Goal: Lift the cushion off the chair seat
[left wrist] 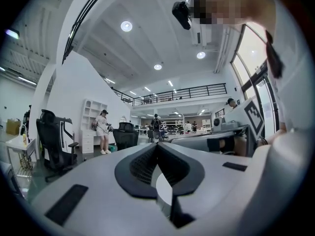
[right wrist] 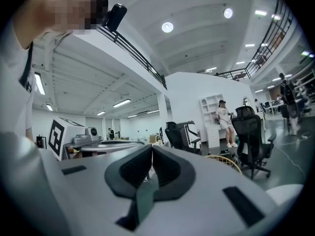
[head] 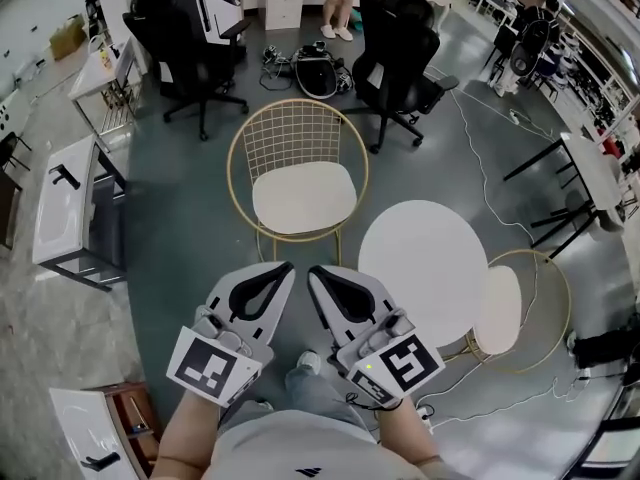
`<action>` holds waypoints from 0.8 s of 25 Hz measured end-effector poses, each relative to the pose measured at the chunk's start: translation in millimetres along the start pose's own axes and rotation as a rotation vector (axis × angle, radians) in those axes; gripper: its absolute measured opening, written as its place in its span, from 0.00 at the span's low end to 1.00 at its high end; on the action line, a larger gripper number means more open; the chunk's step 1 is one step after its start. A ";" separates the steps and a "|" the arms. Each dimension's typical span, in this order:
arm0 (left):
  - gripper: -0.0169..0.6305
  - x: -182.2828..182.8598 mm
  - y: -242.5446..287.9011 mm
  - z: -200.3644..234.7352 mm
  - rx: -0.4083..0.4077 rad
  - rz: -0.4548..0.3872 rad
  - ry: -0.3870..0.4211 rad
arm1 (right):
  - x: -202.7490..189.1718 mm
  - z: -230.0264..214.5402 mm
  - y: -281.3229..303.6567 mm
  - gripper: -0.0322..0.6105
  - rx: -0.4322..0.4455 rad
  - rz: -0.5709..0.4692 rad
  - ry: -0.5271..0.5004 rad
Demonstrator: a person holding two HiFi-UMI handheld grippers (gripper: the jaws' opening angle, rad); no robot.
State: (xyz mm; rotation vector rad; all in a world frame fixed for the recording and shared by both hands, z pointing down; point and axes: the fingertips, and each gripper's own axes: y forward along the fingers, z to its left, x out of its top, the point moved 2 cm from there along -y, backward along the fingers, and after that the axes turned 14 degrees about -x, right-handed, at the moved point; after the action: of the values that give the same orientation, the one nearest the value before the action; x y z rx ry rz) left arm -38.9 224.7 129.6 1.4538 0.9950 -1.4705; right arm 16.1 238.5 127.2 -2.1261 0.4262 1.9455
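In the head view a cream cushion lies on the seat of a gold wire chair in front of me. My left gripper and right gripper are held side by side just short of the chair's front edge, tips pointing toward it. Both are shut with nothing between the jaws. In the left gripper view the left gripper shows its jaws meeting at the tips. The right gripper looks the same in the right gripper view, with a bit of the gold chair beyond it.
A round white table stands at the right, with a second gold chair and cushion beside it. Black office chairs stand behind the wire chair. White benches line the left. Cables trail on the floor.
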 end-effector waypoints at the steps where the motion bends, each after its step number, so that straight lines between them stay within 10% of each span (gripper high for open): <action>1: 0.04 -1.1 7.1 5.4 0.003 0.001 0.000 | -1.6 -6.8 5.1 0.07 0.003 0.004 0.005; 13: 0.04 -31.6 38.4 66.2 -0.007 0.046 -0.026 | -30.7 -39.1 67.8 0.07 -0.006 0.057 0.042; 20: 0.04 -42.5 32.4 136.8 -0.146 0.093 -0.017 | -33.8 -34.3 135.5 0.07 -0.134 0.044 0.074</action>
State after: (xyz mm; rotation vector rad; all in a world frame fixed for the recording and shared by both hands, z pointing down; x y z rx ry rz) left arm -56.6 86.3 175.2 1.3623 0.9905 -1.3138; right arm -3.7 101.9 167.8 -2.2965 0.3681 1.9756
